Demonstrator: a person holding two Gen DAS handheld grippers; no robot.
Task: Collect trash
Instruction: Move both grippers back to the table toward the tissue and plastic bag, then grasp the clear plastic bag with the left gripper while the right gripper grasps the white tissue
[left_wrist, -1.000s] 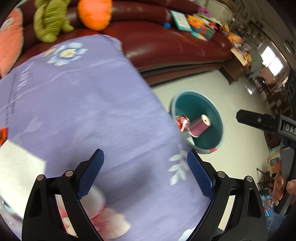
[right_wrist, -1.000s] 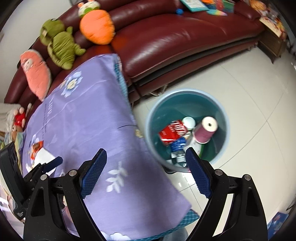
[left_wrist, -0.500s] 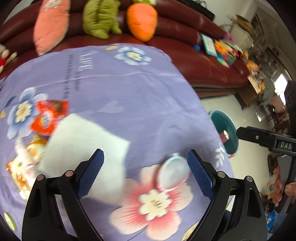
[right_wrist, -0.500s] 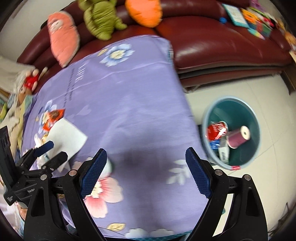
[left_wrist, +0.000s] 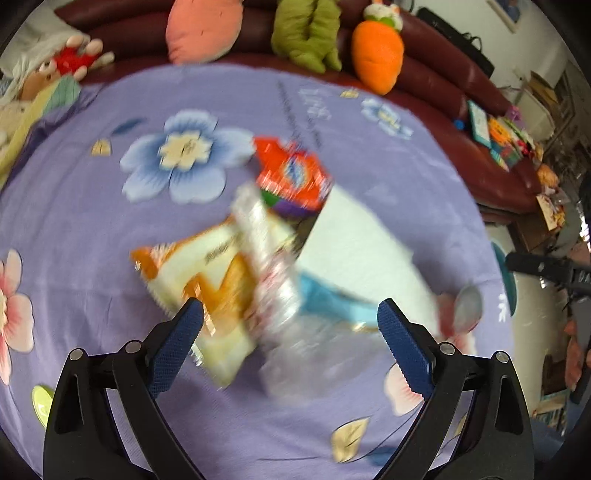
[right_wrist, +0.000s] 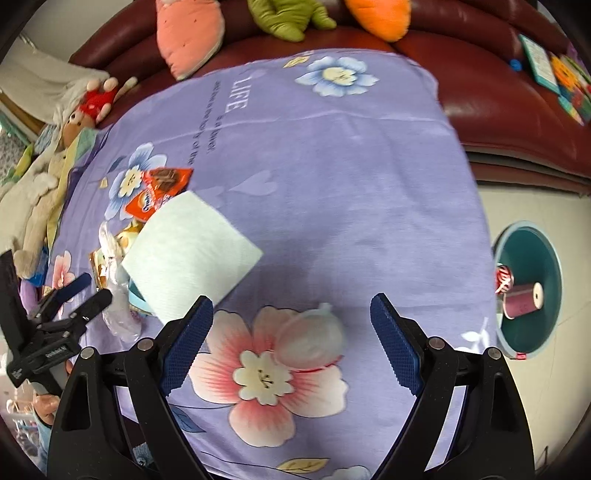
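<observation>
Both grippers have swung away from the bin (right_wrist: 532, 288) back over the purple cloth (right_wrist: 332, 166), the right gripper (right_wrist: 291, 332) gaping empty above a clear lid (right_wrist: 310, 338), the left gripper (left_wrist: 288, 332) equally spread over crumpled wrappers (left_wrist: 229, 280) and napkin (left_wrist: 362, 247) beyond, apparently choosing trash.

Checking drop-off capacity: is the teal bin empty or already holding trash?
Holding trash, not full. The teal bin shows a pink spool and a red wrapper at the bottom, with bare inner wall above them.
</observation>
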